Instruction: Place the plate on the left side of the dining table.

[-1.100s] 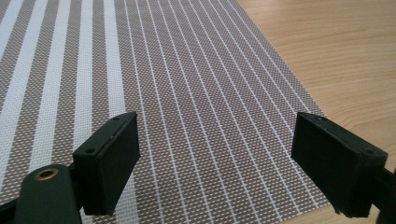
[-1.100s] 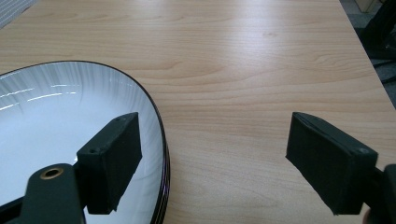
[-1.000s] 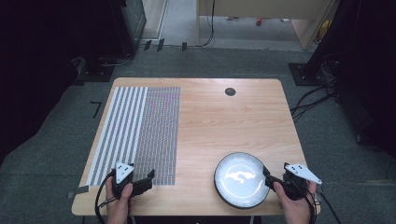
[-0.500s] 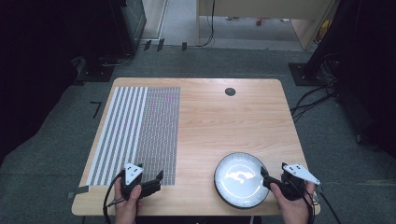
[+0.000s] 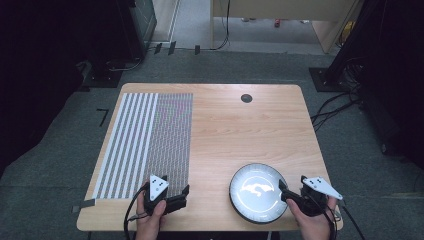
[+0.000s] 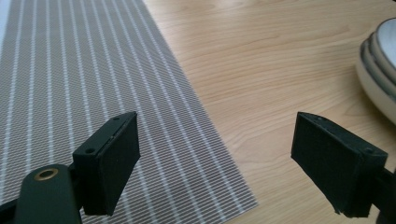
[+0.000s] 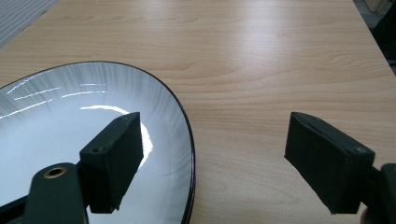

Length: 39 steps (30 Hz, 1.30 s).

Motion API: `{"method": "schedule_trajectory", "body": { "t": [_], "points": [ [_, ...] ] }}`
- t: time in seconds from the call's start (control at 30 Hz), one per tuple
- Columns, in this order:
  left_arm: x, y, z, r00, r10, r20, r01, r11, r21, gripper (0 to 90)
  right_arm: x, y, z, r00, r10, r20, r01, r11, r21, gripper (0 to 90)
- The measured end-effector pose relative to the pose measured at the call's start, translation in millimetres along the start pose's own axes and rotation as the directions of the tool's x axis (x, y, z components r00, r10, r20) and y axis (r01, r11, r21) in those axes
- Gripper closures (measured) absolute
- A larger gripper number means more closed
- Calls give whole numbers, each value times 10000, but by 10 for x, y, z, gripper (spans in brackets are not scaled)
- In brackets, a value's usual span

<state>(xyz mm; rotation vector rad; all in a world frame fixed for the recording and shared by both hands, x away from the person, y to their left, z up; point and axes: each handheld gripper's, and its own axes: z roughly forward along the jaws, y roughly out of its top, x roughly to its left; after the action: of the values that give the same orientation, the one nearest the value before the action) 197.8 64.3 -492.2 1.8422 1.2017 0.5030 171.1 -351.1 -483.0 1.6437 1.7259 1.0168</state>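
Here the work seems poised at its start: the right claw sits at the near right edge of the tabletop, its jaws wide apart and straddling the rim of the plate, one jaw over the glazed inside and the other out over bare wood. That placing makes sense if the rim is to be pinched, since a shallow dish offers little else to grip. In the left gripper view the plate's edge shows stepped layers, so it may be a stack rather than a single dish, though I cannot tell how many. The left claw hovers with its jaws also spread, holding nothing, just over the near right corner of the striped placemat, which lies flat on the tabletop's left half. Plate and placemat are apart, with bare wood between them; the mat looks like the natural spot for a dish.
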Motion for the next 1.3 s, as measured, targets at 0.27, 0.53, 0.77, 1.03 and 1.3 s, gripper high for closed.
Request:
{"method": "schedule_trajectory", "body": {
  "t": [0.27, 0.53, 0.77, 1.03, 1.3],
  "points": [
    [-188, 61, 90, 9991, 235, 345, -235, 9997, -7, 154, 16, 3, 3, 9996, 158, 240, -157, 9999, -20, 248],
    [-367, 155, 171, 9960, 498, 747, -489, 9987, -143, 154, 25, 7, -3, 9994, 173, 298, -170, 9998, -90, 293],
    [-563, 199, 244, 9897, 719, 1240, -701, 9974, -186, 154, 62, 7, -6, 9998, 42, 201, -40, 9999, -100, 362],
    [-802, 264, 337, 9795, 997, 1753, -974, 9950, -215, 154, 93, 14, -47, 9993, -339, 154, 344, 9989, -329, 483],
    [-933, 274, 416, 9700, 1001, 2217, -1012, 9948, -61, 154, 80, 8, -57, 9994, -253, -241, 247, 9994, -248, 592]
  ]
}}
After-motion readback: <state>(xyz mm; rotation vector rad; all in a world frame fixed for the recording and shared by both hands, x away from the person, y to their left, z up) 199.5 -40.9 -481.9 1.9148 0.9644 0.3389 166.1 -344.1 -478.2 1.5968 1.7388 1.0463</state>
